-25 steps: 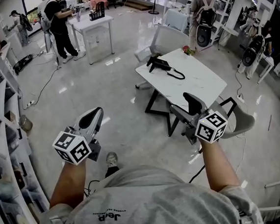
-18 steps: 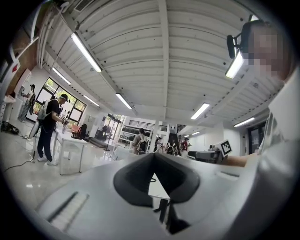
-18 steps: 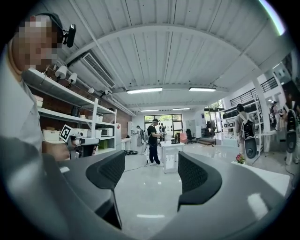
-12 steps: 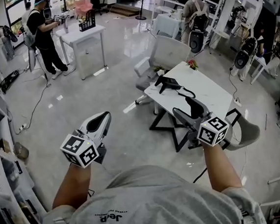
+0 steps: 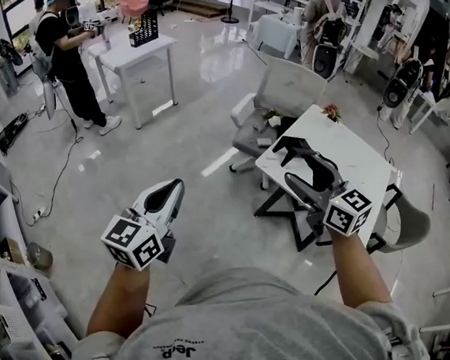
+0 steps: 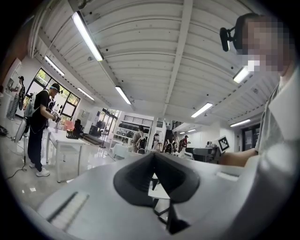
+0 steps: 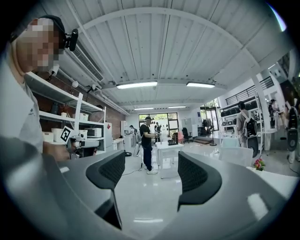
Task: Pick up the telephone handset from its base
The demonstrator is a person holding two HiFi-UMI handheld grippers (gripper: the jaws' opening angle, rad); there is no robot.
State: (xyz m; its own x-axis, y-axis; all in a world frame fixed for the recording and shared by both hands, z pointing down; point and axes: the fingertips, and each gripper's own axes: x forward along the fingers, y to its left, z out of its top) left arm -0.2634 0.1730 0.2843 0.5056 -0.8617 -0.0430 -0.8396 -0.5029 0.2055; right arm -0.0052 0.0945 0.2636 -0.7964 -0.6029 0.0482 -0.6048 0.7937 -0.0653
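Note:
A black telephone (image 5: 291,147) with its handset and cord sits on the far left part of a white table (image 5: 358,162), right of centre in the head view. My right gripper (image 5: 302,169) is held in the air short of the table with its jaws open and empty. It overlaps the phone's near side in that view. In the right gripper view the right gripper (image 7: 152,176) frames only floor. My left gripper (image 5: 170,190) hangs over the floor to the left, shut on nothing. In the left gripper view the left gripper (image 6: 154,176) shows only a sliver of the table.
A white office chair (image 5: 280,99) stands behind the table and a grey chair (image 5: 410,225) at its near right. A red flower (image 5: 331,112) sits on the table's far corner. A person (image 5: 67,64) stands at another white table (image 5: 137,53). Shelves (image 5: 1,236) line the left.
The table and phone have come nearer and slid right in the head view. Both grippers keep their pose; the right one now overlaps the phone.

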